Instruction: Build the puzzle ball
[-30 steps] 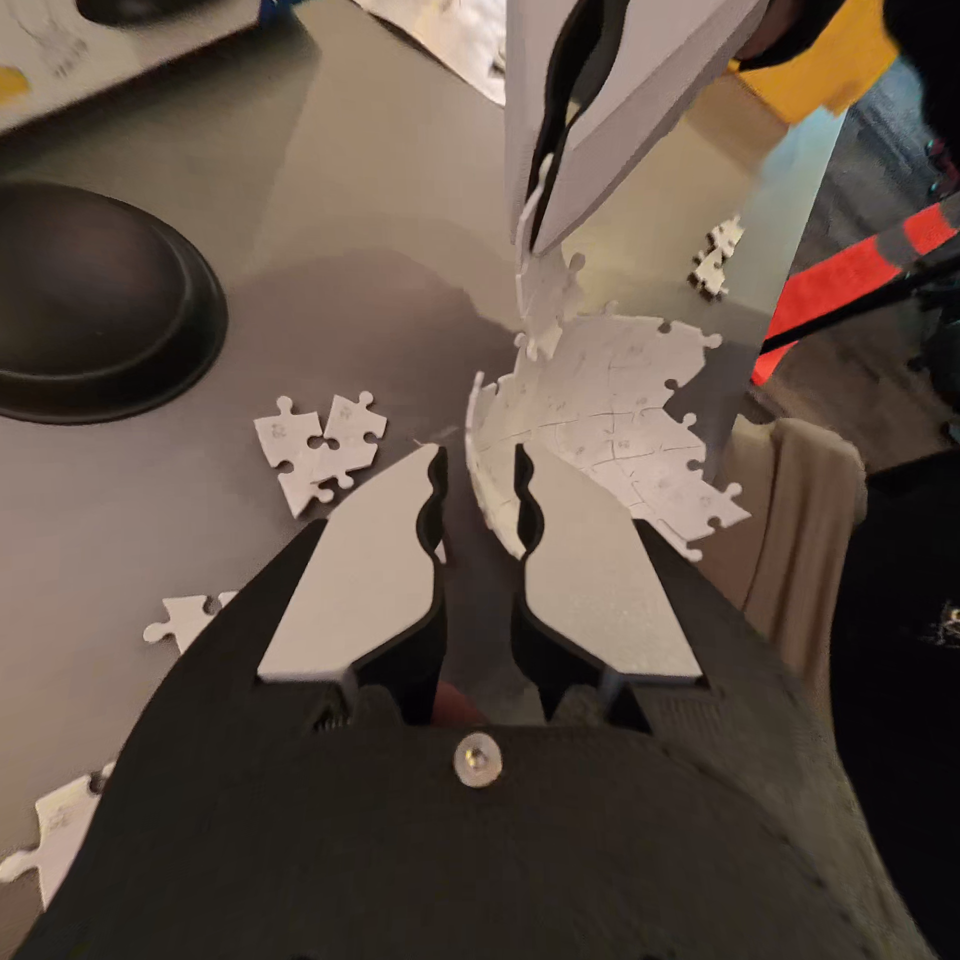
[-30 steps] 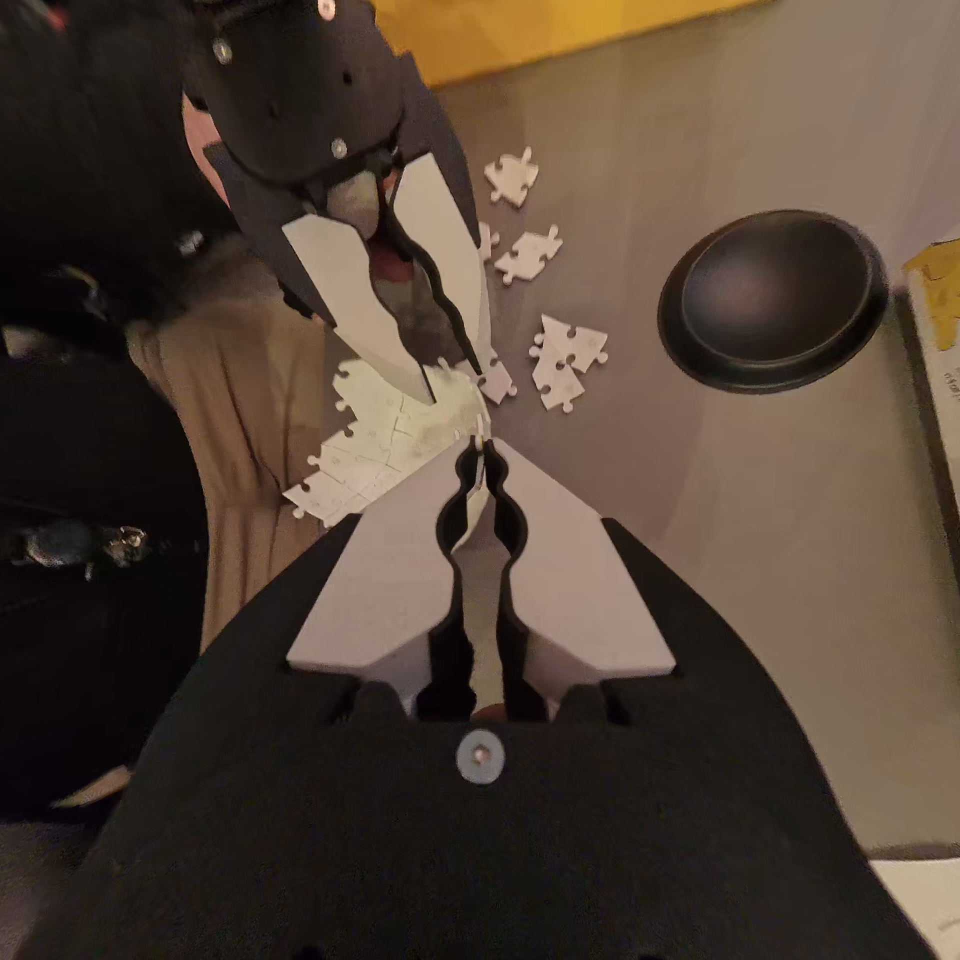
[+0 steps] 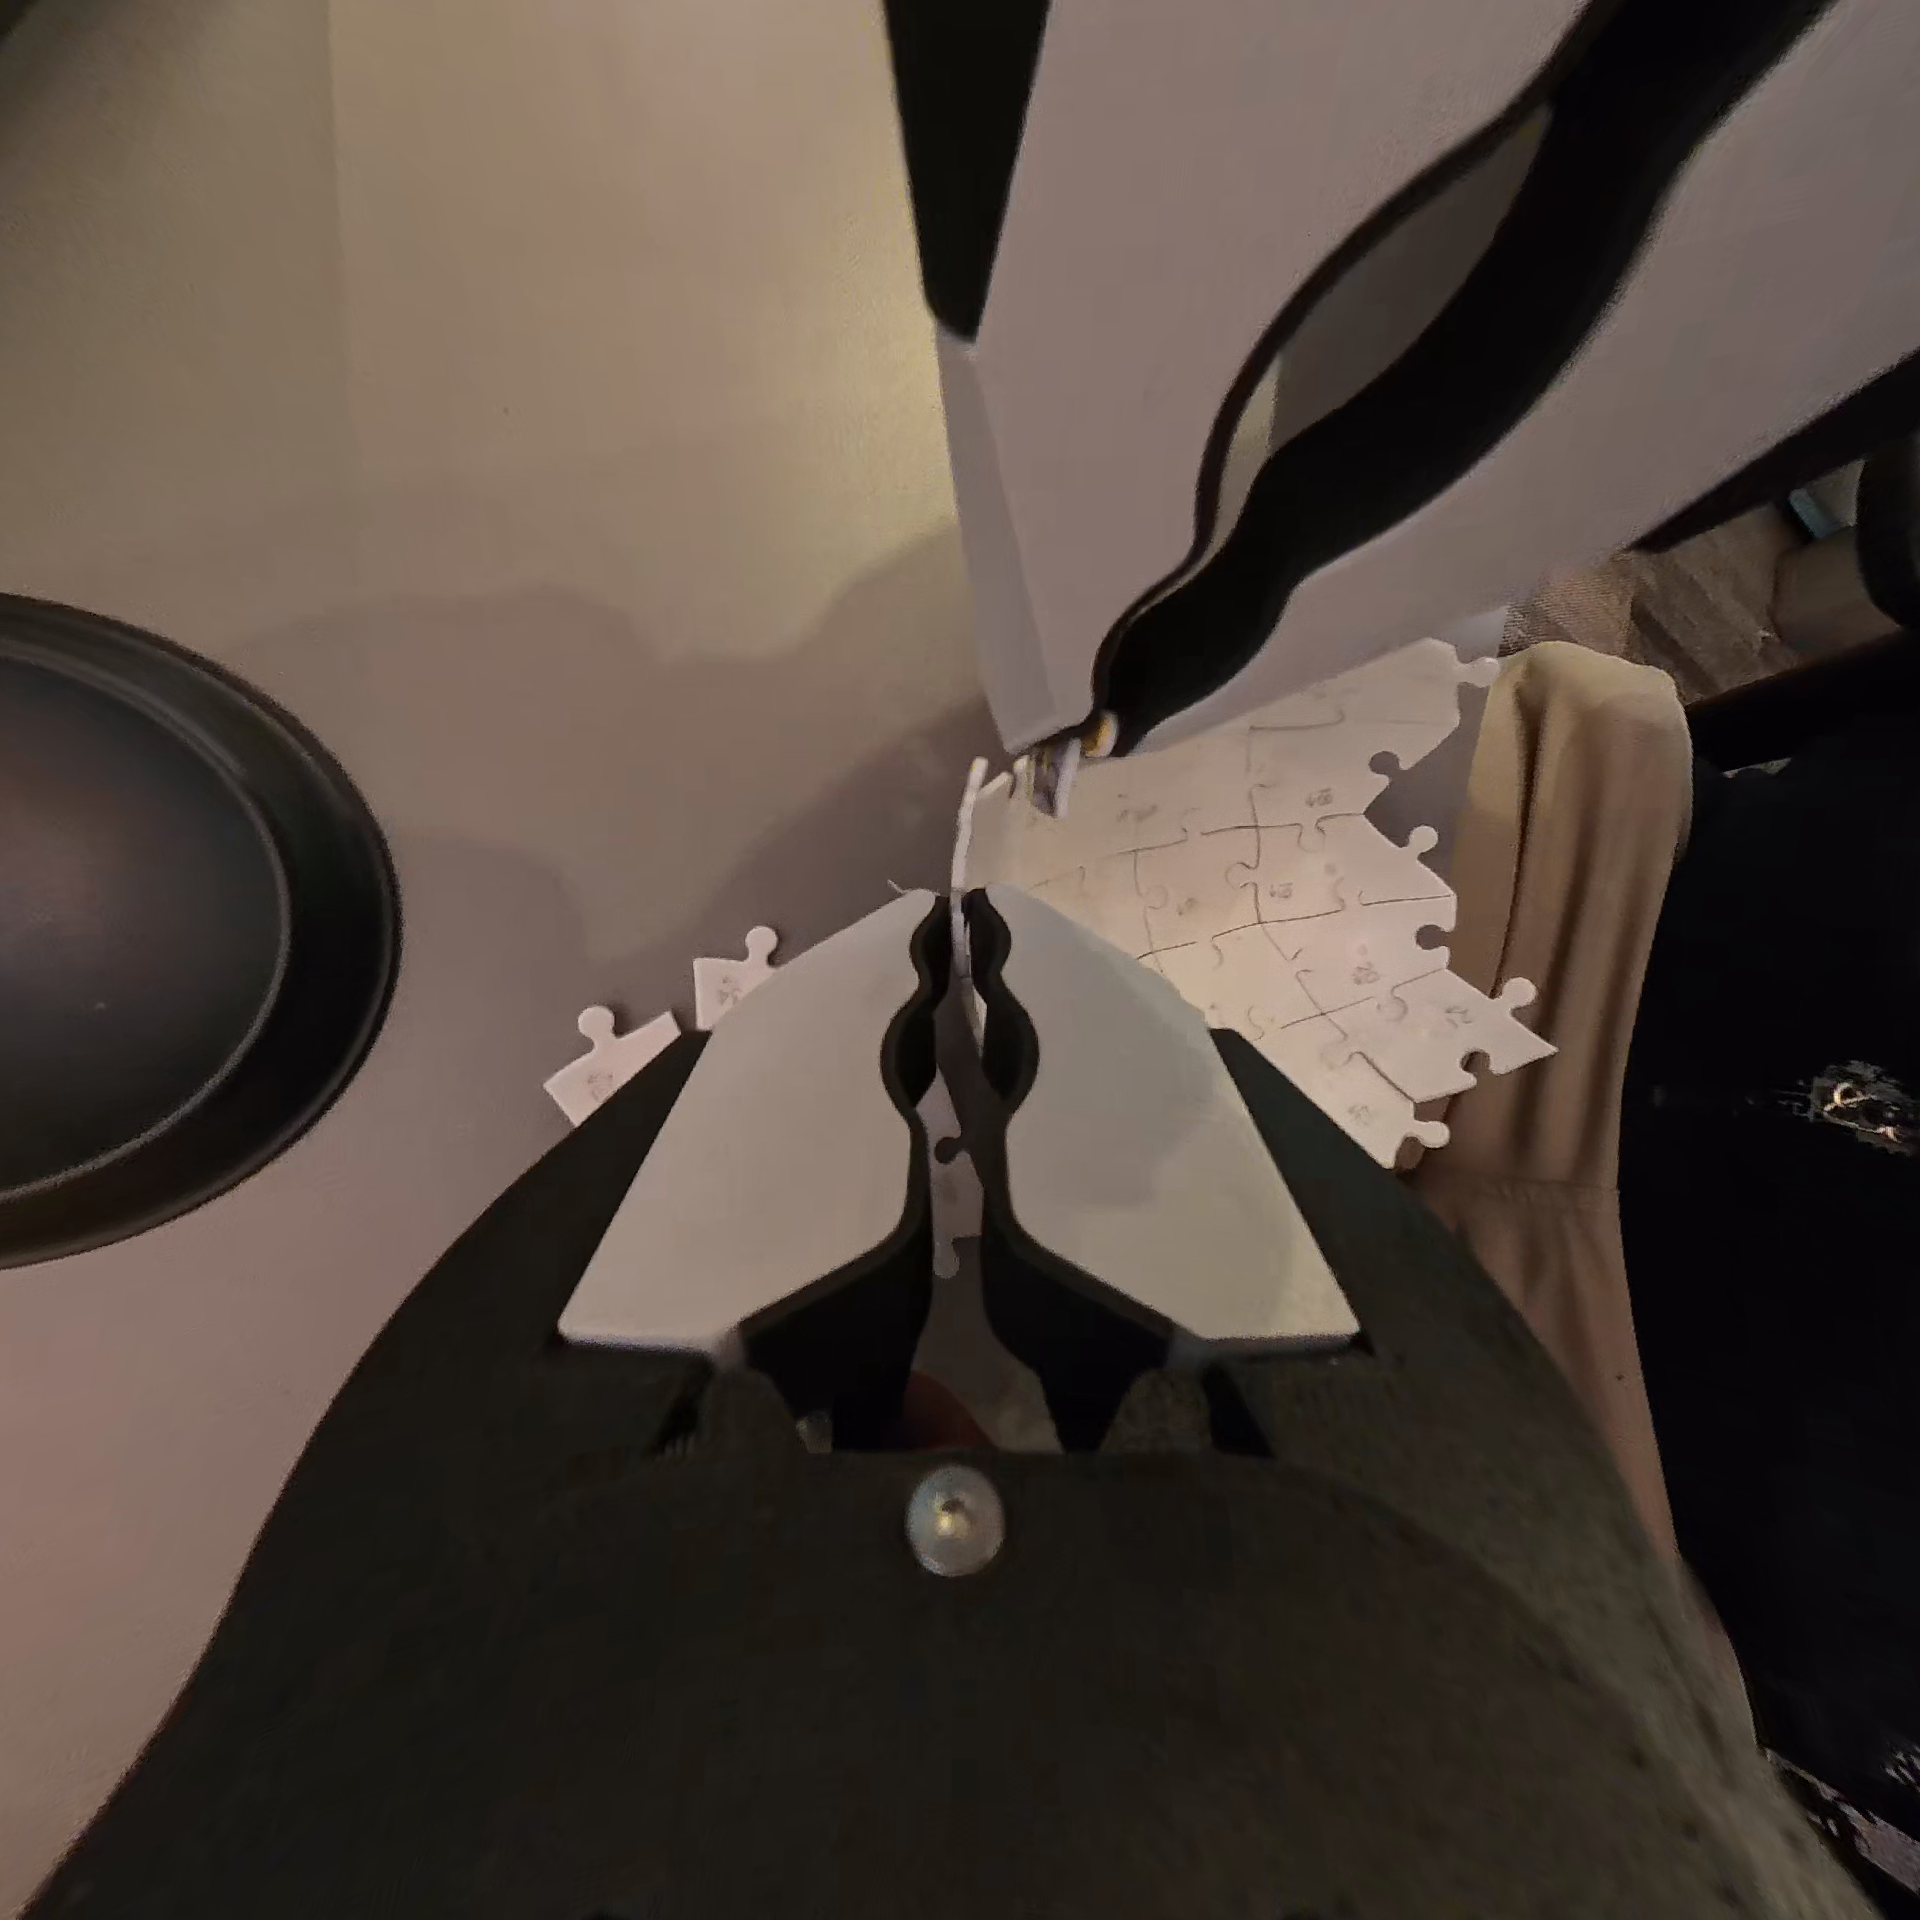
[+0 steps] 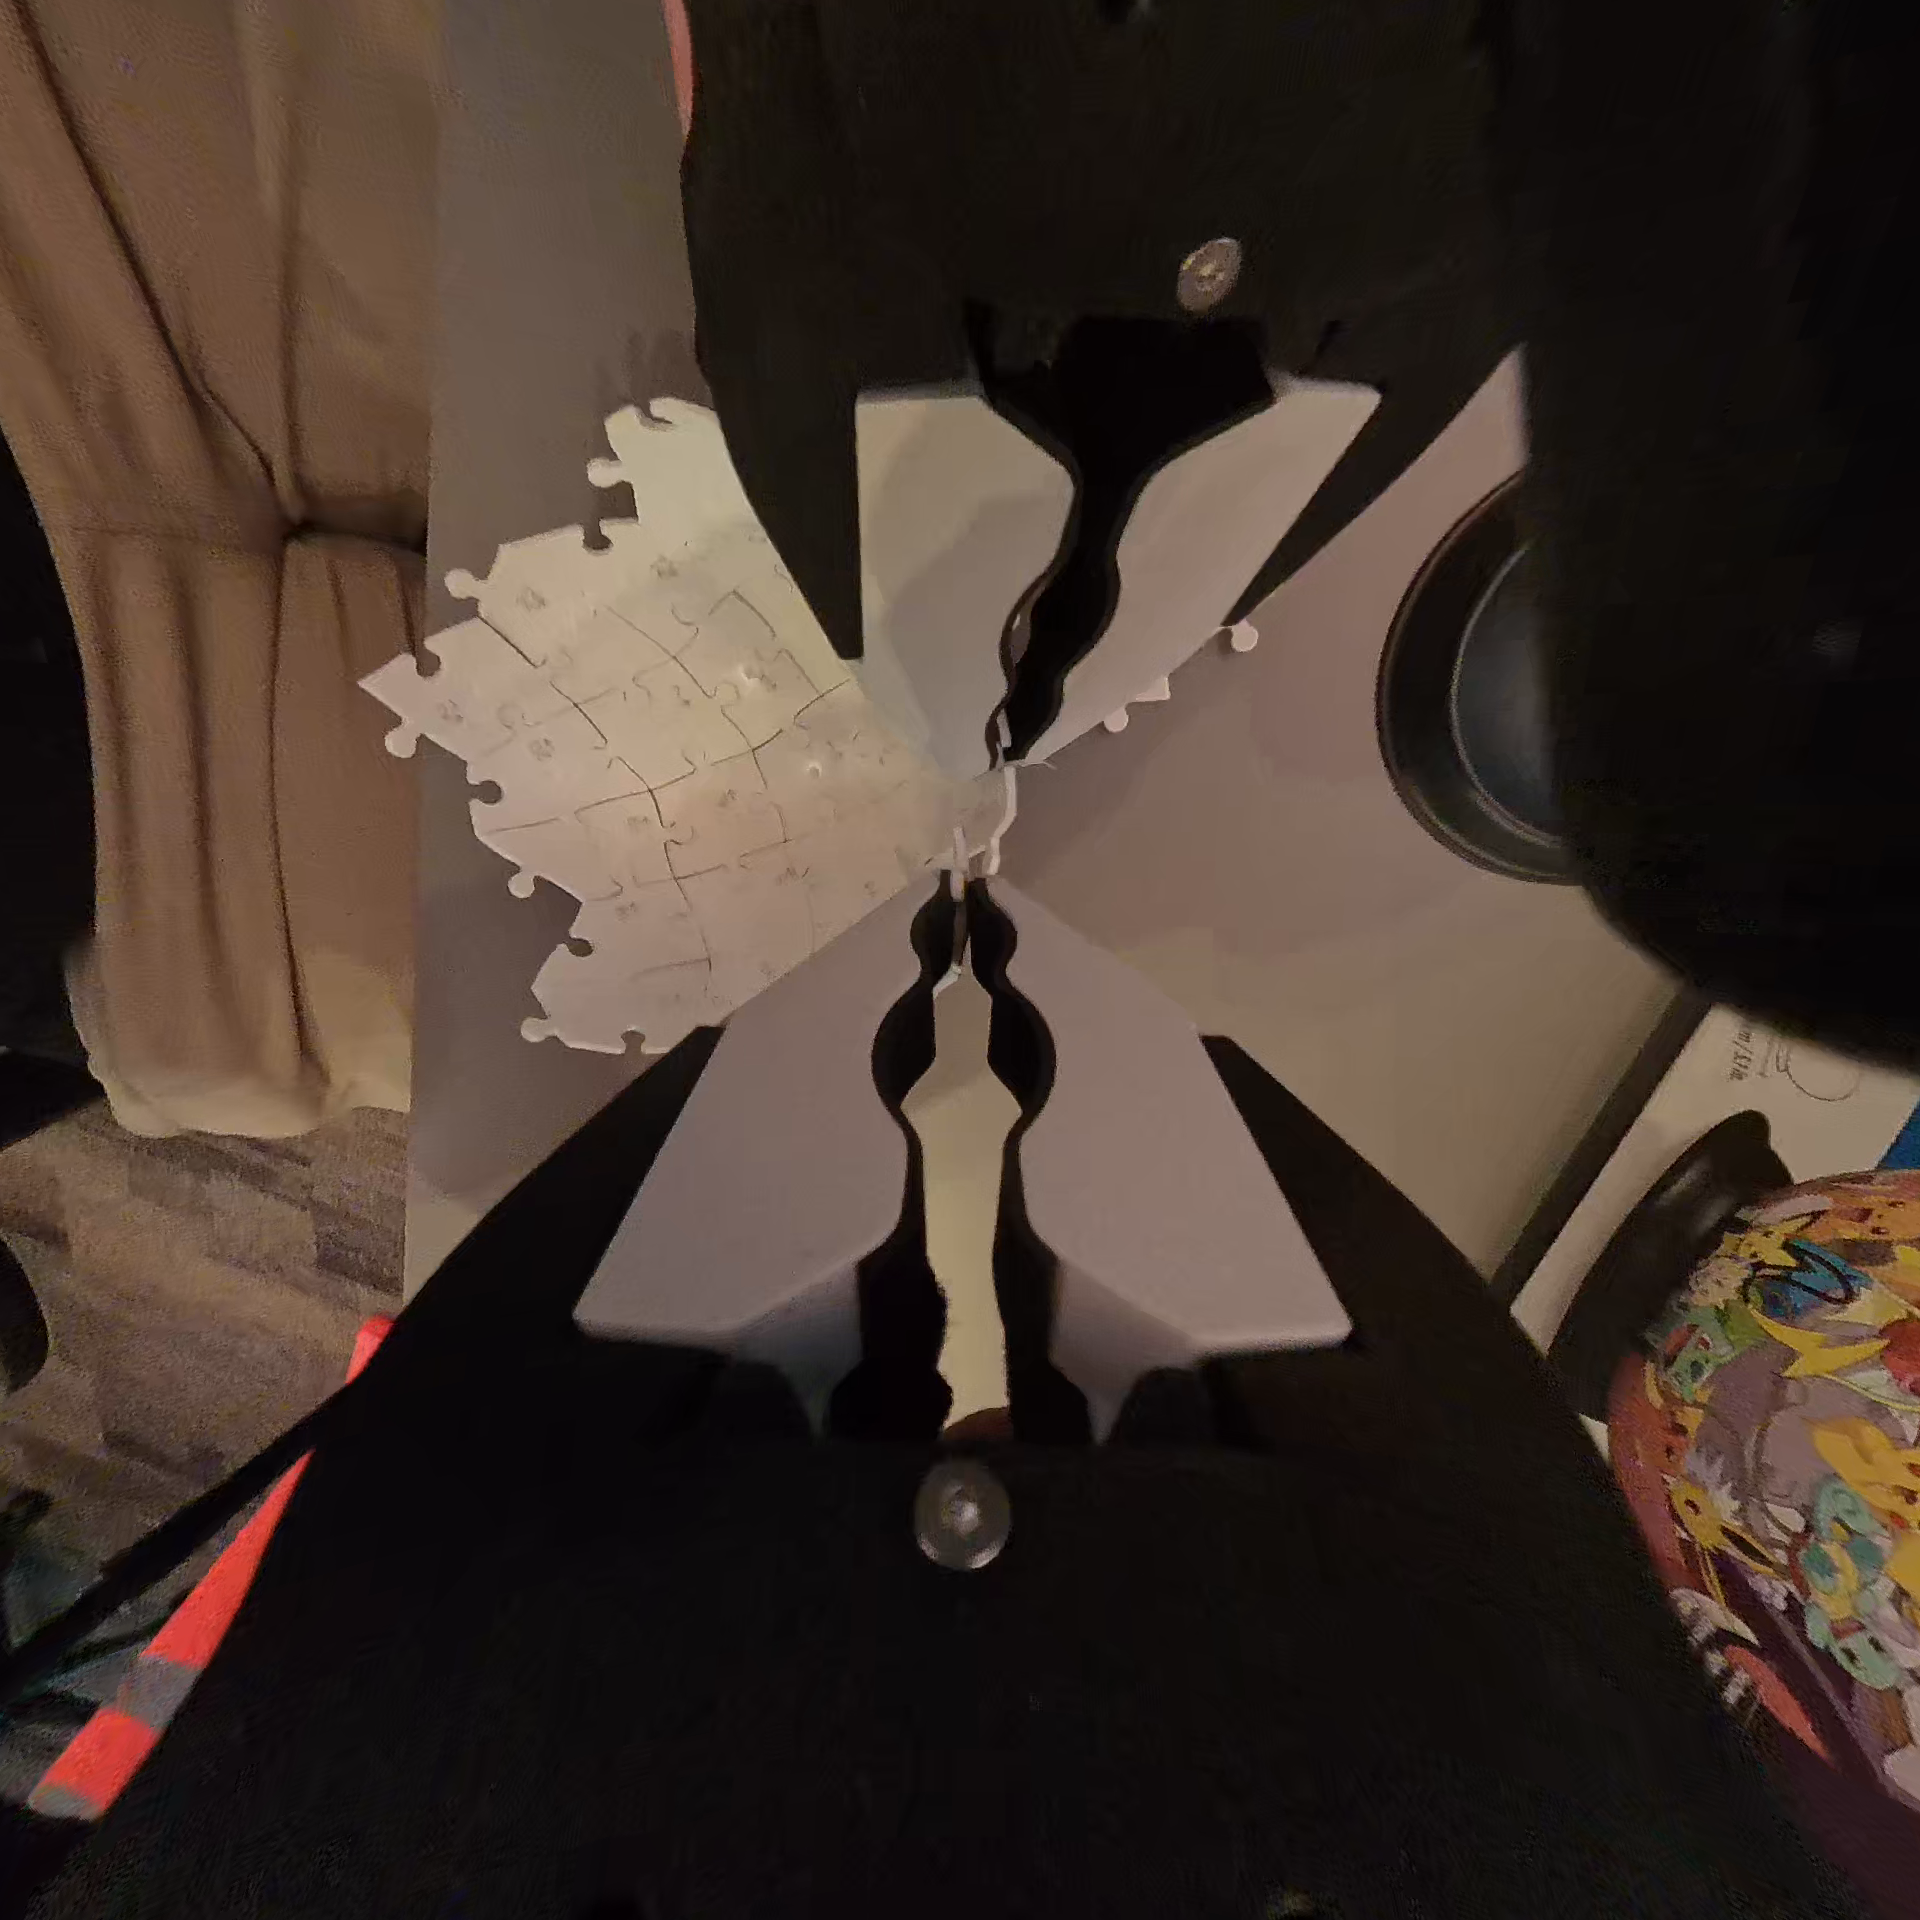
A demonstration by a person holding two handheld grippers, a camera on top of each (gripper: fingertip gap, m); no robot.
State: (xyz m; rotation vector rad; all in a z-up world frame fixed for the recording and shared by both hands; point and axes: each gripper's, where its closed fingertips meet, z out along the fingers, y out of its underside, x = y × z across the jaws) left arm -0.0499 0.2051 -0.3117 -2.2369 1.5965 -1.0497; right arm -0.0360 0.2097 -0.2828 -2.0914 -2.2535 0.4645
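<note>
A curved white shell of joined puzzle pieces (image 3: 1299, 914) is held over the grey table's edge; it also shows in the right wrist view (image 4: 665, 769). My left gripper (image 3: 951, 904) is shut on the shell's near edge, and shows from above in the right wrist view (image 4: 1003, 758). My right gripper (image 4: 961, 883) is shut on a single white puzzle piece (image 4: 954, 940) and holds it against the shell's rim, tip to tip with the left gripper. In the left wrist view the right gripper (image 3: 1070, 748) comes in from the upper right.
A black dome (image 3: 125, 914) sits on the table (image 3: 623, 416) to the left. Loose white pieces (image 3: 644, 1039) lie beside my left fingers. A colourful finished ball (image 4: 1787, 1455) is at lower right. Beige fabric (image 4: 208, 520) and an orange-red strap (image 4: 208, 1621) lie off the table's edge. The tips of both grippers are at nearly the same place. My left gripper's tips are some 10 centimeters from the black dome (image 3: 125, 914).
My left gripper has shut on the shell's edge; it was open around it. The right gripper has brought its piece down to the shell's rim, close to the left fingertips.
</note>
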